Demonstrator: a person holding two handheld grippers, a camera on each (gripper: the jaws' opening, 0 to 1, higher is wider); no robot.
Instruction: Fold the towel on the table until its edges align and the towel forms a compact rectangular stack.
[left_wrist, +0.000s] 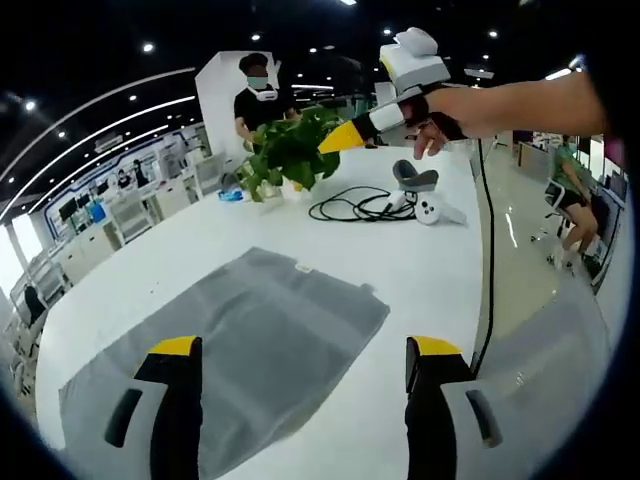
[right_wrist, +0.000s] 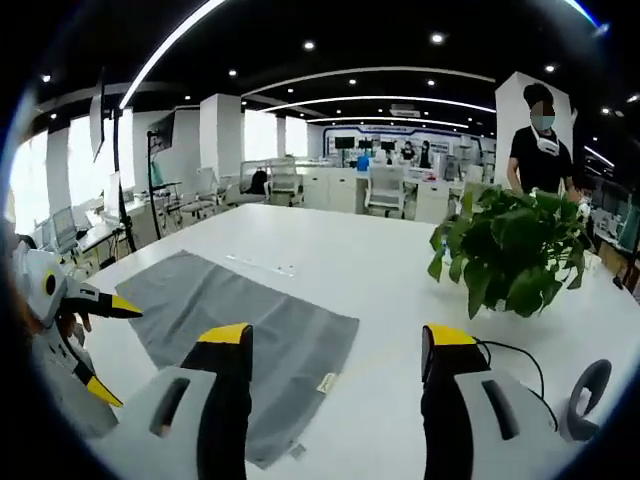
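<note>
1. Grey cloth, the towel (left_wrist: 235, 345), lay spread flat and unfolded on the white table (left_wrist: 420, 270), a small white tag showing at its far edge in the left gripper view.
2. In the right gripper view the same towel (right_wrist: 240, 330) stretched from the left side toward the middle of the table (right_wrist: 330, 250), with a tag at its near corner.
3. The left gripper (left_wrist: 305, 350) hung above the towel's near part, its yellow-tipped jaws spread wide and holding nothing.
4. The right gripper (right_wrist: 335, 345) also stood with its jaws well apart, empty, above the towel's edge and bare tabletop.
5. The right gripper (left_wrist: 345, 137) appeared in the left gripper view at upper right, held in a person's hand (left_wrist: 440, 110), raised above the table's far side.
6. The left gripper (right_wrist: 105, 345) showed at the left of the right gripper view, jaws parted, just beside the towel's edge.
7. A potted plant (left_wrist: 290, 150) stood at the far end of the table, with a coiled black cable (left_wrist: 355, 207) and a grey-and-white device (left_wrist: 425, 190) near it.
8. A person in a black shirt (right_wrist: 540, 140) stood behind the plant (right_wrist: 515, 250).
</note>
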